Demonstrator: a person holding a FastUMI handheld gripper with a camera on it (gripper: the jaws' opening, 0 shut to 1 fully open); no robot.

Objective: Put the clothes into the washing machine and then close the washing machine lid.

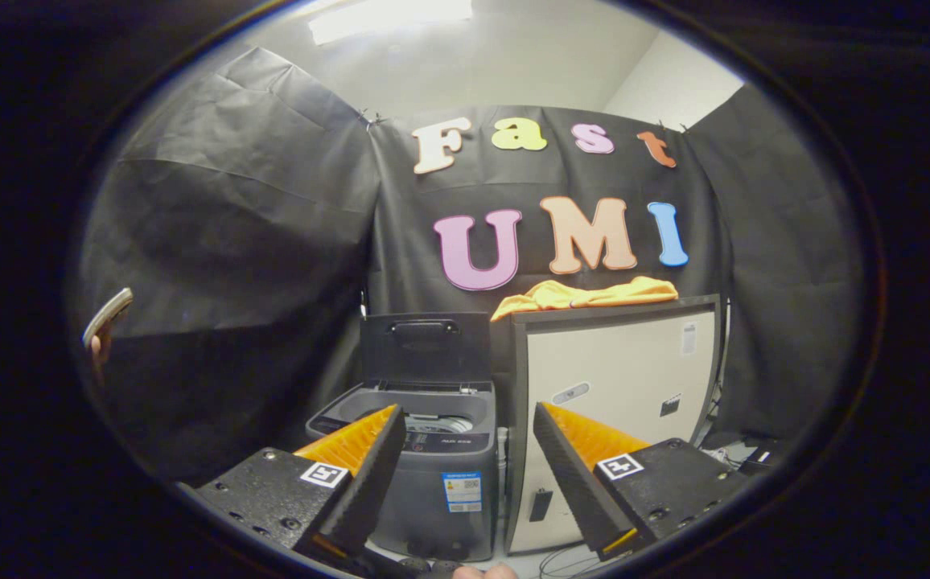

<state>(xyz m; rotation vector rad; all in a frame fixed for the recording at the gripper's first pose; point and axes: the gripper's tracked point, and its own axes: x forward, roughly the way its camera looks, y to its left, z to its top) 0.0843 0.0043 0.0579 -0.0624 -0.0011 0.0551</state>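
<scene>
Holding the gripper [465,422] spread and empty, you face the crumpled orange garment [586,294] atop the beige cabinet's [618,362] back edge, beside the grey top-loading washing machine [433,474], its lid [425,346] upright for loading.

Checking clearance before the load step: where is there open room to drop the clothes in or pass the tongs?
The washing machine tub is open, lid upright behind it. The cabinet top is largely taken by the orange garment. The open tongs hold nothing.
</scene>
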